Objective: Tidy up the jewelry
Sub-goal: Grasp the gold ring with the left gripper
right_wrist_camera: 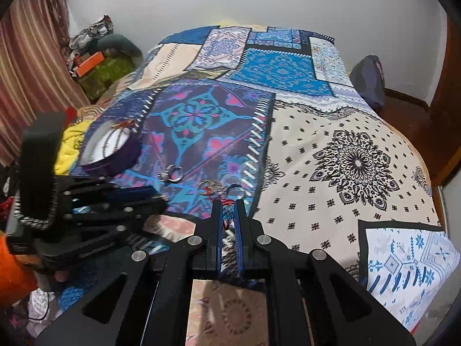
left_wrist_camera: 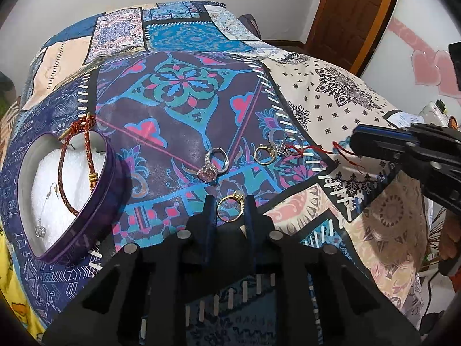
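Your left claw (left_wrist_camera: 229, 201) is spread, its 2 fingers flanking 1 gold ring (left_wrist_camera: 230, 208) lying on the bedspread (left_wrist_camera: 331, 92), not pinching it. Ahead of it lie 1 silver ring with a pink stone (left_wrist_camera: 214, 163) and, ahead to its right, 1 tangle of rings on red thread (left_wrist_camera: 278, 148). The purple heart-shaped tin (left_wrist_camera: 86, 201), at its left, holds 1 red braided bracelet (left_wrist_camera: 75, 170) and 1 earring (left_wrist_camera: 43, 213). Your right claw (right_wrist_camera: 229, 214) is pinching 1 blue charm (right_wrist_camera: 228, 212) on that thread.

From my left wrist view: heart-shaped tin (left_wrist_camera: 86, 219) at nine o'clock holds a braided bracelet (left_wrist_camera: 75, 170); stone ring (left_wrist_camera: 214, 163) centre; ring cluster (left_wrist_camera: 273, 150) at two o'clock.
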Available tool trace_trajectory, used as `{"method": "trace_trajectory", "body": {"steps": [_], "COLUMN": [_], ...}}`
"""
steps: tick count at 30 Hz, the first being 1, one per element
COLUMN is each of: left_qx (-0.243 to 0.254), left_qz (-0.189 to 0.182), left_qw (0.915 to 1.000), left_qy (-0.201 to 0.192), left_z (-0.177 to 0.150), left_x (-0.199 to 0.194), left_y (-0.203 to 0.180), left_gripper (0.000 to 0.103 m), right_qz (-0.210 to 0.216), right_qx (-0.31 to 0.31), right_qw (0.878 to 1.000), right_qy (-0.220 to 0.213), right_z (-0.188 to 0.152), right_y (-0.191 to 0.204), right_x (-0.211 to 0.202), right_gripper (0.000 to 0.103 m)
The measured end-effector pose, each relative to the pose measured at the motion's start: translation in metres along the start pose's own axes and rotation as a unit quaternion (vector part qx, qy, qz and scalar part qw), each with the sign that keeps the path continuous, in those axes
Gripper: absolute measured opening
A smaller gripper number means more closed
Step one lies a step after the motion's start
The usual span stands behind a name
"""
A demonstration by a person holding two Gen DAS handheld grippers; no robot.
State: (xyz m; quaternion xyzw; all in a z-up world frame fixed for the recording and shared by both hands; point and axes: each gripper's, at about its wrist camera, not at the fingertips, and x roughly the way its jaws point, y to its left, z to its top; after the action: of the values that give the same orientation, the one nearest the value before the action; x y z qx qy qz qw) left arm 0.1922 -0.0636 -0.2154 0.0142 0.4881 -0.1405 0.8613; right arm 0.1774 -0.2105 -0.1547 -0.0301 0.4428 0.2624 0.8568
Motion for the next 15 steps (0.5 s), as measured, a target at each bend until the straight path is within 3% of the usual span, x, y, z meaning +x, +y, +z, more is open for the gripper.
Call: {"method": "trace_trajectory", "body": {"steps": [8, 15], "left_qx": [-0.011, -0.021], "left_qz": [0.001, 0.011], "left_qw": [0.9999, 0.9984], "left_qy": [-0.013, -0.051], "left_z": [-0.008, -0.009], "left_x": [-0.015, -0.048], "left_y": [-0.001, 0.006], "left_gripper": [0.018, 0.018], "right_qz": [0.017, 0.024], "right_qx": [-0.001, -0.013], "right_qw": [1.000, 0.998], "right_qy": [-0.025, -0.057], "right_z": [0.008, 0.025], "right_y": [0.008, 0.024], "right_x": [-0.021, -0.037], "right_gripper": [0.007, 0.007]}}
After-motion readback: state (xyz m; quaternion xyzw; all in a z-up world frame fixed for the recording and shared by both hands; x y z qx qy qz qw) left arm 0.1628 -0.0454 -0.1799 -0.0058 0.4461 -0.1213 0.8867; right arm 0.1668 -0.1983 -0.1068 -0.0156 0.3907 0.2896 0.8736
